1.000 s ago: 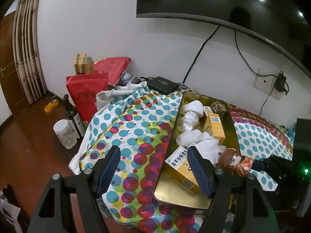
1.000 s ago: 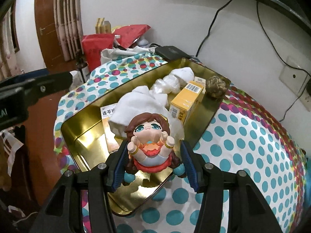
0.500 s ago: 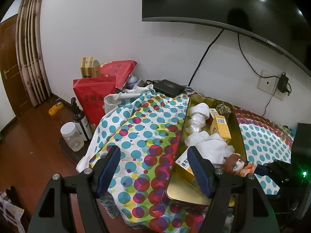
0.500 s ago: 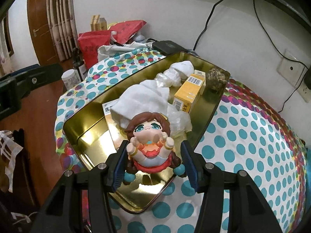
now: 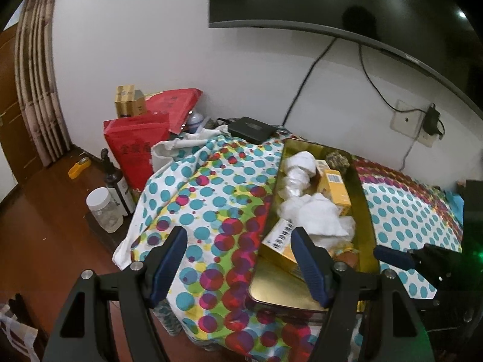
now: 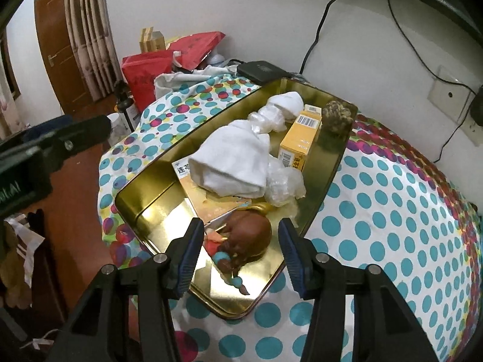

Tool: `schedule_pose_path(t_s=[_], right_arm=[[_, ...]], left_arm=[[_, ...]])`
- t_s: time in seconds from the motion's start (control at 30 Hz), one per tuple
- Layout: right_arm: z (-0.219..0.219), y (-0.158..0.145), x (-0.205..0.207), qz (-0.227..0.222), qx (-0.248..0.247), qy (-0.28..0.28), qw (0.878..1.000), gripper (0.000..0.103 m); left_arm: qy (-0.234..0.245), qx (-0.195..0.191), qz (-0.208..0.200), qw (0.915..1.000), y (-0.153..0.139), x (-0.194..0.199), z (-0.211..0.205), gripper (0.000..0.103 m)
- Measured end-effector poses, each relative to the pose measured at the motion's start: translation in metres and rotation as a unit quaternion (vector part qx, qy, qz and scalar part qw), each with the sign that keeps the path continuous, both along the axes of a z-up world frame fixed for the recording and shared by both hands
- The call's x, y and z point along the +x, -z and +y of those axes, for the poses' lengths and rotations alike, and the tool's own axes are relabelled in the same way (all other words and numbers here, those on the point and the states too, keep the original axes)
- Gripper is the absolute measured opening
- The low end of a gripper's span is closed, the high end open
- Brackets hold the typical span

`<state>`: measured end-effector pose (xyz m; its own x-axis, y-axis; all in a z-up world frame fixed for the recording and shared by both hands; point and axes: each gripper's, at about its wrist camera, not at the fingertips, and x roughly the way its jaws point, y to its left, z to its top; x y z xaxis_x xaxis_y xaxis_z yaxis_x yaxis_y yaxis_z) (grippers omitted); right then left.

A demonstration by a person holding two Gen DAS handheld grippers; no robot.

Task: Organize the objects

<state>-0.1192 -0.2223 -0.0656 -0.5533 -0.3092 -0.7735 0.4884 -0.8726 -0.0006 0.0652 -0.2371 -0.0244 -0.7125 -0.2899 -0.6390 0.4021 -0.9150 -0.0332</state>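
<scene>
A gold metal tray (image 6: pixel 329 178) lies on the dotted tablecloth (image 6: pixel 377 226); it also shows in the left wrist view (image 5: pixel 366 211). In it lie a white cloth (image 6: pixel 235 163), yellow boxes (image 6: pixel 299 141), a brown pine cone (image 6: pixel 336 116) and a brown-haired doll (image 6: pixel 244 241). The doll lies on its side at the tray's near end, between the fingers of my right gripper (image 6: pixel 240 253), which is open and apart from it. My left gripper (image 5: pixel 238 262) is open and empty, above the tablecloth to the left of the tray.
Red bags (image 5: pixel 135 147), a dark bottle (image 5: pixel 116 187) and a clear jar (image 5: pixel 102 211) stand on the floor left of the table. A black box (image 5: pixel 252 129) sits at the table's back. Cables hang from the wall-mounted TV (image 5: pixel 332 6).
My right gripper has opened and let go of the doll, which now lies on its side in the tray. My left gripper has drawn back and up slightly.
</scene>
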Motion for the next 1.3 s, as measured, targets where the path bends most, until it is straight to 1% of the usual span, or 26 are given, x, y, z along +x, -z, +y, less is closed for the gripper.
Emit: schedule_pose_path(t_s=[0.07,0.23,0.3,0.37,0.43,0.5,0.6,0.7,0.9,1.2,1.3], right_arm=[[0.001,-0.004,0.003,0.005,0.000,0.004,1.000,0.052],[0.008,-0.014,0.008,0.014,-0.001,0.032,0.999,0.067],[0.011,-0.019,0.011,0.026,0.006,0.044,0.999,0.077],[0.016,-0.024,0.015,0.033,0.005,0.049,0.998,0.083],[0.023,-0.029,0.019,0.035,-0.001,0.060,0.998,0.084],[0.028,-0.034,0.022,0.032,-0.006,0.067,0.997,0.090],[0.032,-0.040,0.029,0.033,0.000,0.075,0.997,0.093],[0.034,-0.044,0.038,0.033,0.009,0.079,0.996,0.095],[0.043,-0.049,0.059,0.024,0.018,0.085,0.996,0.098],[0.061,-0.057,0.081,0.002,0.007,0.112,0.994,0.101],[0.065,-0.058,0.091,-0.003,0.009,0.114,0.993,0.101]], left_arm=[[0.004,-0.002,-0.003,1.0000,-0.001,-0.002,0.007,0.073],[0.011,-0.004,-0.011,0.9999,-0.005,-0.004,0.021,0.073],[0.012,-0.004,-0.011,0.9999,-0.006,-0.005,0.024,0.073],[0.015,-0.006,-0.012,0.9998,-0.008,-0.005,0.028,0.073],[0.020,-0.008,-0.016,0.9997,-0.009,-0.007,0.033,0.073],[0.029,-0.005,-0.019,0.9994,-0.010,-0.008,0.039,0.073],[0.041,-0.006,-0.020,0.9990,-0.013,-0.009,0.049,0.073],[0.054,-0.011,-0.022,0.9982,-0.016,-0.011,0.057,0.073],[0.073,-0.005,-0.028,0.9970,-0.019,-0.014,0.067,0.073],[0.099,-0.011,-0.031,0.9945,-0.029,-0.011,0.087,0.074],[0.111,-0.021,-0.037,0.9929,-0.031,-0.010,0.099,0.074]])
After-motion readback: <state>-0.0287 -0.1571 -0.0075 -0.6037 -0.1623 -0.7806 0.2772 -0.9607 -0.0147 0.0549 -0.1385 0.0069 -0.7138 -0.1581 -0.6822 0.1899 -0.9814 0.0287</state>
